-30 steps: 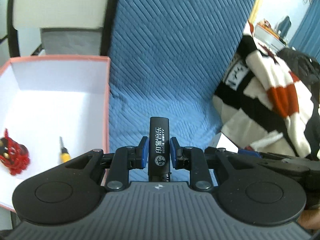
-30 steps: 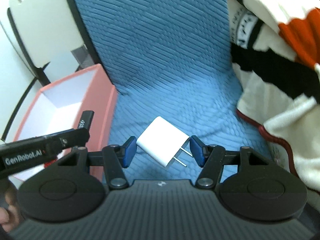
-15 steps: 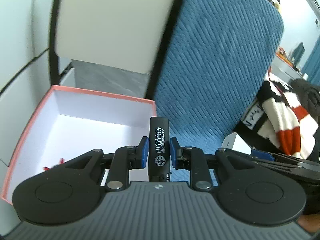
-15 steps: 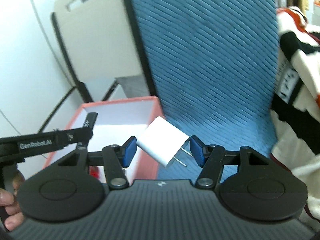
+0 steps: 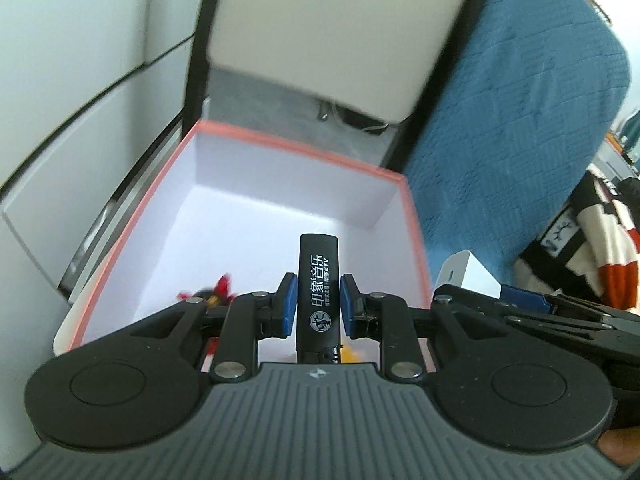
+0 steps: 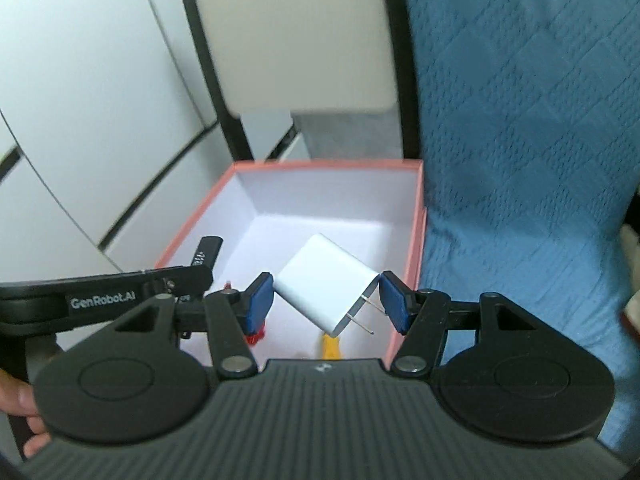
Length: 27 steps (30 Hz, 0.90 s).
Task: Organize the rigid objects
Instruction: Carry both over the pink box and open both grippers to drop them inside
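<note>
Left wrist view
- Left gripper (image 5: 319,300): jaws clamped on a slim black plastic stick (image 5: 319,280), blue pads pressing both long sides.
- Stick writing: white Chinese characters down its face, small "KTV" beside them, round white emblem below.
- Stick position: upright between the pads, top end above the open box.
- Box: rectangular cardboard box with salmon-pink rim and white inside (image 5: 412,216), set against the blue quilted cover (image 5: 520,140).
- Box contents: red tasselled trinket (image 5: 222,284), partly hidden behind the gripper linkage; a yellow scrap (image 5: 352,354) low beside the stick, too hidden to name.
- Right gripper (image 5: 480,284): enters from the right edge, carrying the white cube-shaped wall charger (image 5: 468,274) just outside the box's right wall.
- Only here: striped black, white and orange knit fabric (image 5: 600,248) at far right.

Right wrist view
- Right gripper (image 6: 326,300): jaws clamped on the charger (image 6: 326,292), held tilted, one corner on each blue pad.
- Charger detail: two metal prongs (image 6: 362,314) pointing down-right; no printing visible.
- Charger position: above the box (image 6: 418,220) interior, near its right wall.
- Left gripper (image 6: 176,284): seen side-on at left, white "GenRobot.AI" lettering on its arm; stick tip (image 6: 206,254) over the box's left rim.
- Only here: a person's fingers (image 6: 20,400) at lower left; yellow handle (image 6: 330,346) and red tassel (image 6: 256,334) on the box floor.
- Background: white cupboard panels (image 6: 80,100) behind the box.
</note>
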### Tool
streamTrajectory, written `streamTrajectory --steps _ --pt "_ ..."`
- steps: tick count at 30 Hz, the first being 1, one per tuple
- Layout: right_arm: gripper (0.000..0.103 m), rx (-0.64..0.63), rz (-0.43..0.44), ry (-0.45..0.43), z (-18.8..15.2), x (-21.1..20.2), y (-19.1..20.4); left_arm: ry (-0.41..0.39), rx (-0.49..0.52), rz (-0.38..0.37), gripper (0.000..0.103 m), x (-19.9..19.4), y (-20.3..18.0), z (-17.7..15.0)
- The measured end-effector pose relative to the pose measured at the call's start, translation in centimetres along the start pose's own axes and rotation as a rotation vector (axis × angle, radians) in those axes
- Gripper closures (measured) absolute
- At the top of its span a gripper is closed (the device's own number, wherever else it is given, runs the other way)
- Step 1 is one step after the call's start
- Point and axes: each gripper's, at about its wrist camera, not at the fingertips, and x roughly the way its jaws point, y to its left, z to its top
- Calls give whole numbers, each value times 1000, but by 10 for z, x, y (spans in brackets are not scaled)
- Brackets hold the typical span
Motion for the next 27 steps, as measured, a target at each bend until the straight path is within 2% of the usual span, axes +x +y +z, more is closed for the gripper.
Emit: streamTrajectory --steps 7,12,20,23,27 --pt "41 -21 -14 101 -21 43 12 75 -47 23 77 25 36 -24" --pt "41 -41 -20 140 -34 59 18 120 -60 29 77 45 41 -38" --pt "40 -24 0 182 -41 67 14 132 -77 42 76 48 47 -46" --pt "30 -25 15 176 -38 63 14 130 -84 46 76 43 47 -45" --pt "25 -22 11 142 -32 50 12 106 -69 55 76 27 40 -39"
